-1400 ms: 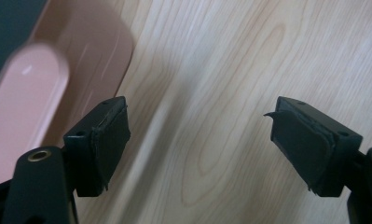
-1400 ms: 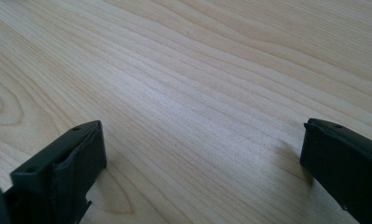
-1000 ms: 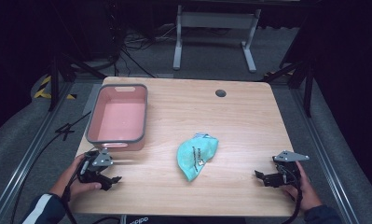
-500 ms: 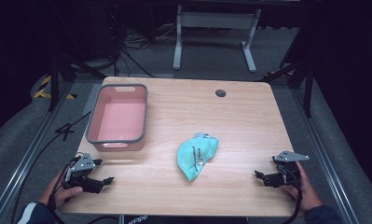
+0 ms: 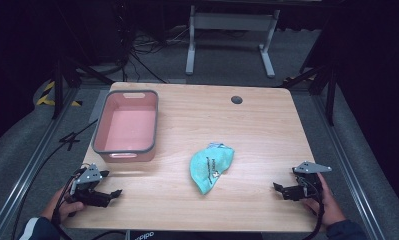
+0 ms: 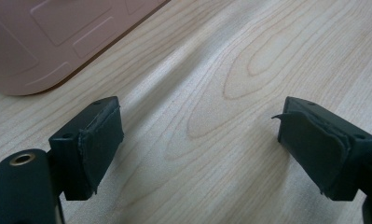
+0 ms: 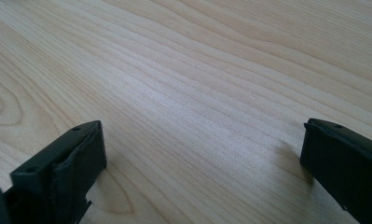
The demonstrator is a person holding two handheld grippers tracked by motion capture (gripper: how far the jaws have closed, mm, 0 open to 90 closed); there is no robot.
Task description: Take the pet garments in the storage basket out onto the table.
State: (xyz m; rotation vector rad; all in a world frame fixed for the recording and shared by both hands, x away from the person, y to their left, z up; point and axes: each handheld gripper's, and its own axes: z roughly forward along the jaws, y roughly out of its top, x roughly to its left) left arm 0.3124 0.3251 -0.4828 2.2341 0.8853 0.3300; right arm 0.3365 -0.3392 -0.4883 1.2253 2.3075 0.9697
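My left gripper point(image 5: 113, 193) rests at the near left corner of the table point(image 5: 267, 125), its jaws standing apart with nothing between them; they have just been opening. My right gripper point(image 5: 279, 187) sits at the near right edge, jaws likewise wide apart and empty.

From the high view: the teal cloth point(image 5: 211, 161) lies crumpled on the wood between my two grippers, a little beyond both, well apart from either, somewhat closer to the right one. A small metal piece shows on its folds; I cannot tell what it is. The pink bin point(image 5: 99, 136) stands just beyond my left gripper, near it but not touching. My left hand point(image 5: 64, 207) and right hand point(image 5: 329, 202) each grip a tool body from the near edge.

From the left gripper view: both black pads point(image 6: 102, 140) face bare wood grain, and the bin's pink wall point(image 6: 48, 37) crosses the upper left corner, just ahead and to the side of the jaws. The cloth lies outside this view. The pad on the far jaw shows a frayed, lifting edge.

From the right gripper view: the fingers point(image 7: 76, 163) frame bare tabletop point(image 7: 211, 93).
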